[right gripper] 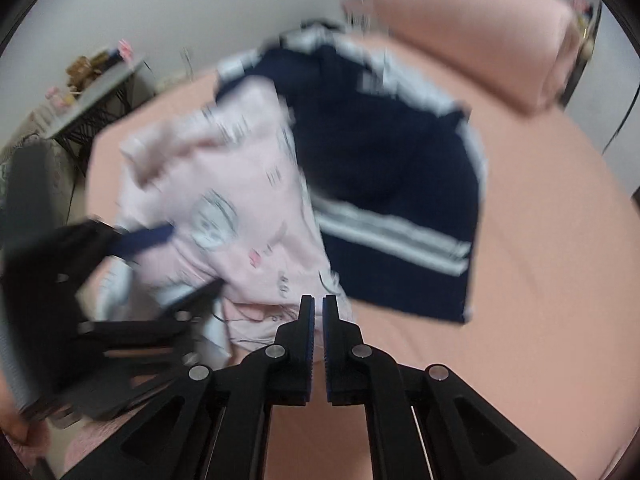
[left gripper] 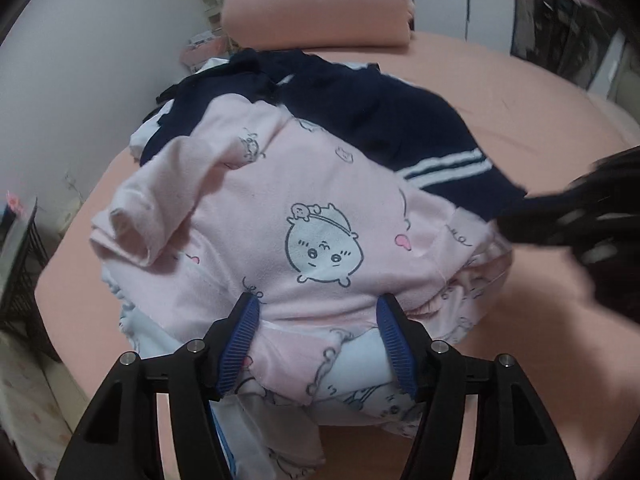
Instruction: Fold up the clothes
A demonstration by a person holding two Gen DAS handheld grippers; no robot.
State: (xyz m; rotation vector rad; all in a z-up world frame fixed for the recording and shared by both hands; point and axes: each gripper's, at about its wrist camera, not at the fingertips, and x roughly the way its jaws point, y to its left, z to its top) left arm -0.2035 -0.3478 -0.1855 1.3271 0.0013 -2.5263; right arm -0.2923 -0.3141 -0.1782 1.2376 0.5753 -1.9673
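At frame centre in the left wrist view, a pink cartoon-print garment (left gripper: 312,216) lies heaped on the pink bed sheet (left gripper: 500,92) — a navy garment with white stripes (left gripper: 384,120) is draped across its upper right. Left gripper (left gripper: 318,312): jaws spread wide, straddling the heap's near edge, pads not pressing on the cloth. Right gripper (right gripper: 318,308): jaws nearly together, nothing visibly between them, at the pink garment's lower edge — this view is blurred. A rolled pink quilt (left gripper: 316,4) sits at upper centre.

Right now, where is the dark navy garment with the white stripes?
In the left wrist view the navy striped garment lies on the far right of the pile, partly over the pink cartoon-print pyjama top, on the pink bed sheet.
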